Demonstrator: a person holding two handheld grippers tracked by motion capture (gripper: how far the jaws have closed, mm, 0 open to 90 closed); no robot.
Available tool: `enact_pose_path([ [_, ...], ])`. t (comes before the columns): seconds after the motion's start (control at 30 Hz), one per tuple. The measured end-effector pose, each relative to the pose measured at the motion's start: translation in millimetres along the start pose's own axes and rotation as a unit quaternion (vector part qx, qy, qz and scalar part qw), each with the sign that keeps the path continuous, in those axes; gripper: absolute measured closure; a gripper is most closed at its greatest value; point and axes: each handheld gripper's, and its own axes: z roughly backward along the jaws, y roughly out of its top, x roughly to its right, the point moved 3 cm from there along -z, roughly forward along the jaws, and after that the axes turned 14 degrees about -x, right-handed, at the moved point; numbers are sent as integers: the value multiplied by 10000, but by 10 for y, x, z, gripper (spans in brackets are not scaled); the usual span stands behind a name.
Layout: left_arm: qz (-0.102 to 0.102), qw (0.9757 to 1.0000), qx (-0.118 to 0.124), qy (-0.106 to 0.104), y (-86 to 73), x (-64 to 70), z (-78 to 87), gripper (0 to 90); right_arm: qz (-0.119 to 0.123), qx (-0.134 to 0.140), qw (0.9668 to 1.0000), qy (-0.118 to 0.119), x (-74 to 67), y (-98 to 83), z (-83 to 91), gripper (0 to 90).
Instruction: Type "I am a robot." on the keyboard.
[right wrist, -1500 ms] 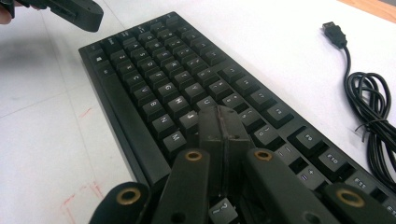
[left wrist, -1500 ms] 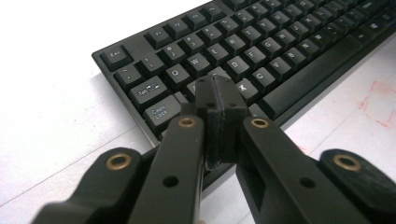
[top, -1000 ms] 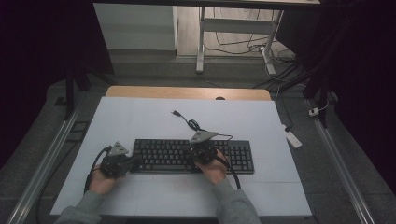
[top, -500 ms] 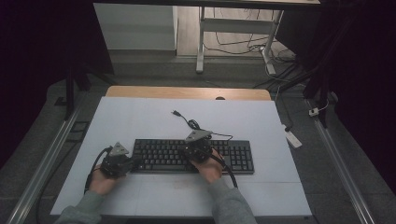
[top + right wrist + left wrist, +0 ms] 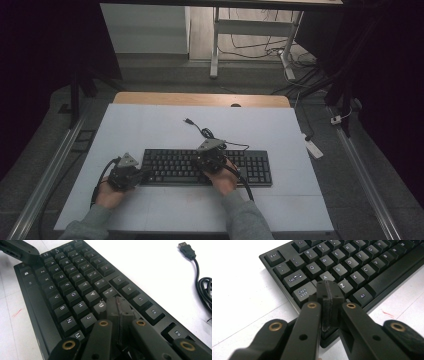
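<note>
A black keyboard (image 5: 250, 170) lies across the middle of the white table top (image 5: 150, 130). My left gripper (image 5: 145, 173) is at the keyboard's left end, and its jaws are shut with nothing between them. In the left gripper view its tips (image 5: 329, 292) rest over the keys beside Caps Lock and A on the keyboard (image 5: 352, 262). My right gripper (image 5: 202, 160) is over the keyboard's middle, also shut and empty. In the right gripper view its tips (image 5: 117, 306) sit next to the U key of the keyboard (image 5: 67, 282), with the left gripper (image 5: 20, 251) at the far end.
A black cable with a USB plug (image 5: 188, 121) lies loosely coiled on the table behind the keyboard; the plug (image 5: 186, 247) and coil (image 5: 205, 290) are in the right gripper view. A wooden strip (image 5: 200, 99) edges the table's far side. Metal rails (image 5: 45, 175) run along both sides.
My right gripper has shifted a little to the left along the keyboard. The left gripper has stayed at the keyboard's left end.
</note>
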Motion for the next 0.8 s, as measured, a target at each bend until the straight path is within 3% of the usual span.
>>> enact_pose_path([
  [0.8,-6,10000,-27,-11,4,13,-17,891,33,-82,9999,-76,-14,4,-30,897],
])
